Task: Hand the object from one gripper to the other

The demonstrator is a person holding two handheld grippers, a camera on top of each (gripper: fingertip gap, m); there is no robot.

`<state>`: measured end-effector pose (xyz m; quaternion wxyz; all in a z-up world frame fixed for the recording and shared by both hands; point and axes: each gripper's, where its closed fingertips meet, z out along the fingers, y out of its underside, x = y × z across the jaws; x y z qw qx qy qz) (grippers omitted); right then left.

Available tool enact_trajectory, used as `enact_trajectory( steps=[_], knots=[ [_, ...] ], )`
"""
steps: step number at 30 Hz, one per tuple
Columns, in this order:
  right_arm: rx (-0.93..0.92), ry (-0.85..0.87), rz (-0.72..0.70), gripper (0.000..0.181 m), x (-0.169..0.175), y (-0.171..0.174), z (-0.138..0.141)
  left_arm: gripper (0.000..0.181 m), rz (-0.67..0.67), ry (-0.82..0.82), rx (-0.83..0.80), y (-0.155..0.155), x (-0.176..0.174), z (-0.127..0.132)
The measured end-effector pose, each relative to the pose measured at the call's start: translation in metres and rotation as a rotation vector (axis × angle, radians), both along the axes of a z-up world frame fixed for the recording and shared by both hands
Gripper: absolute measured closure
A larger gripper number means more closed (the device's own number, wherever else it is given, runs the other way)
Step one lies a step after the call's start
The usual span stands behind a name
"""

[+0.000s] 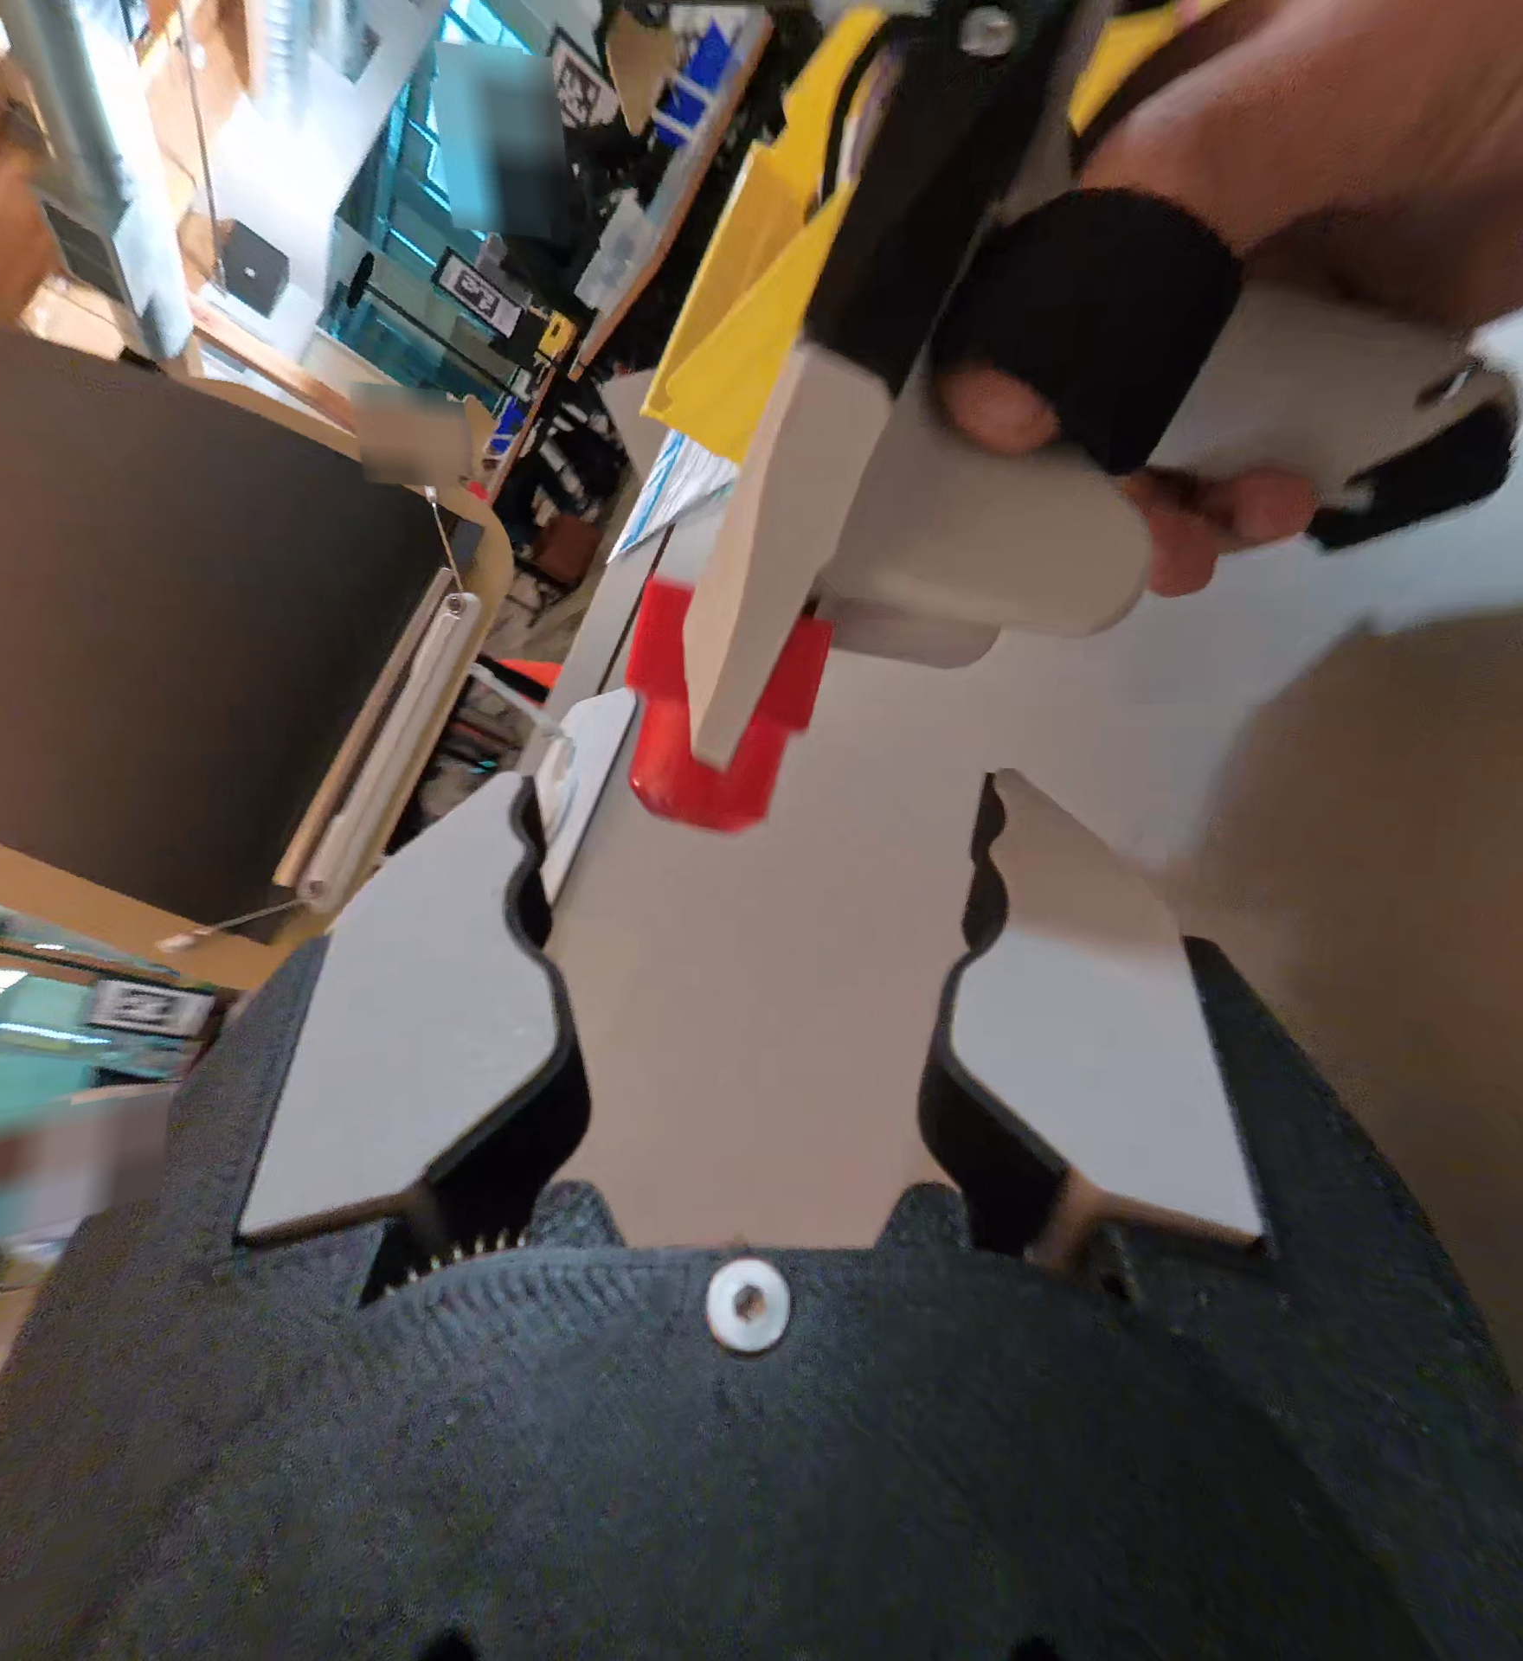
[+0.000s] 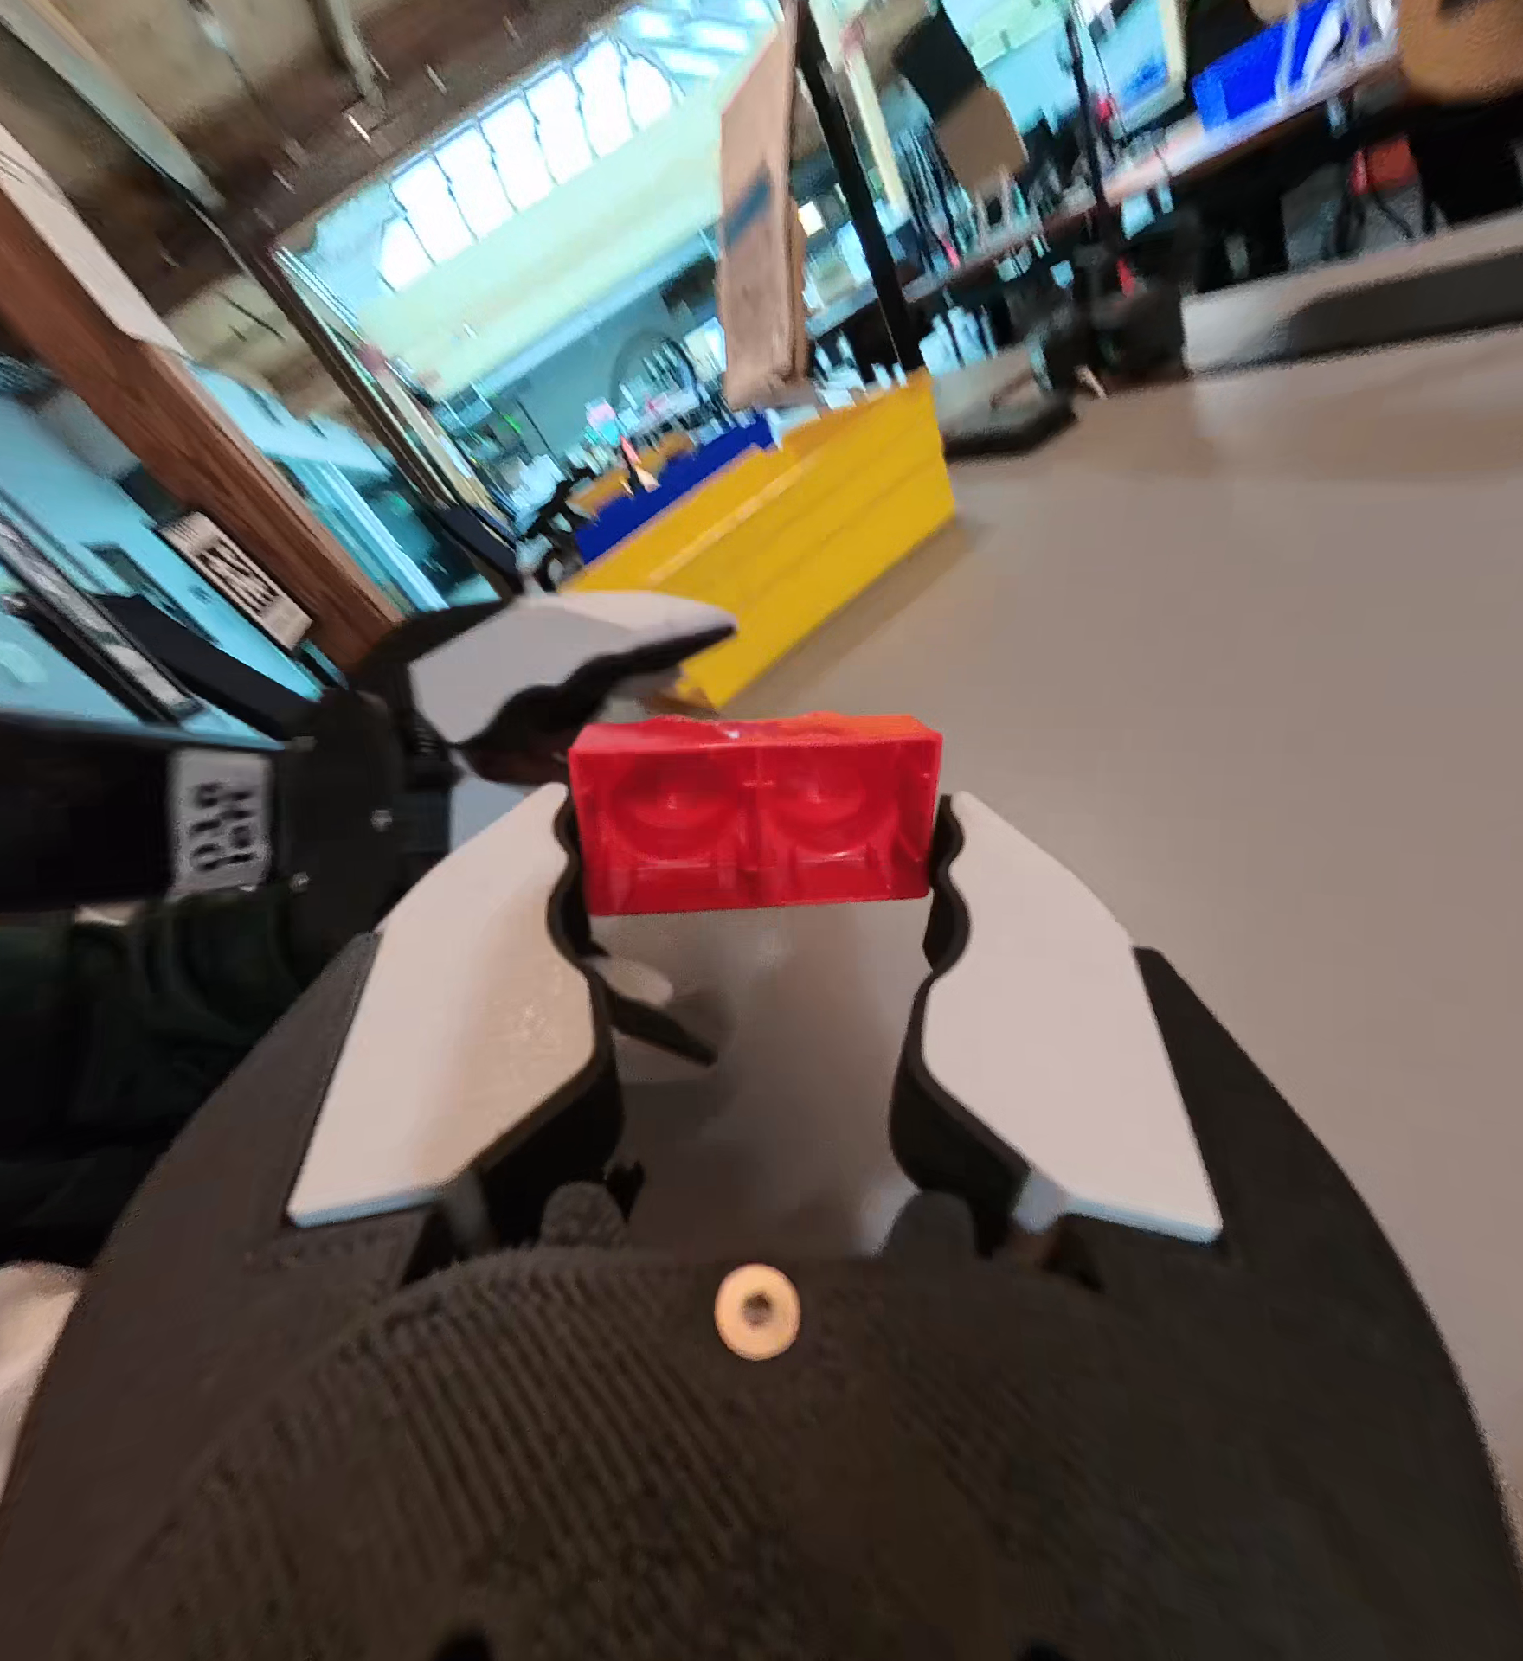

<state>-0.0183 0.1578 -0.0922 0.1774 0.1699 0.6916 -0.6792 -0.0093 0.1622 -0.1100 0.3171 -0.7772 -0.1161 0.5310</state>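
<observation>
right tongs clamping red brick, left tongs spread empty, just short of it

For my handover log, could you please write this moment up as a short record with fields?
object: red toy brick
holder: right gripper, jaws shut on the brick's two ends
brick facing: hollow underside toward the right wrist camera
left gripper: jaws open, nothing between them
gap: brick just ahead of the left gripper's tips, not yet between them
handover: not yet done
background: yellow bin on grey floor
</observation>
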Motion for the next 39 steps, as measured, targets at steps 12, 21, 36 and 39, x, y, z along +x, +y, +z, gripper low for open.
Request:
enact_trajectory(
  steps=[12, 21, 36, 39],
  knots=[
    [-0.359, 0.298, 0.183, 0.106, 0.036, 0.014, 0.048, 0.085, -0.542, -0.382, 0.951, 0.014, 0.033, 0.061],
    [-0.52, 0.179, 0.158, 0.106, 0.046, 0.014, 0.068, 0.091, -0.677, -0.372, 1.14, 0.017, 0.044, 0.082],
    [-0.421, 0.254, 0.175, 0.107, 0.047, 0.009, 0.055, 0.116, -0.626, -0.379, 1.039, 0.009, 0.042, 0.075],
    [-0.408, 0.259, 0.173, 0.106, 0.047, 0.008, 0.054, 0.116, -0.617, -0.382, 1.012, 0.008, 0.041, 0.072]
  ],
)
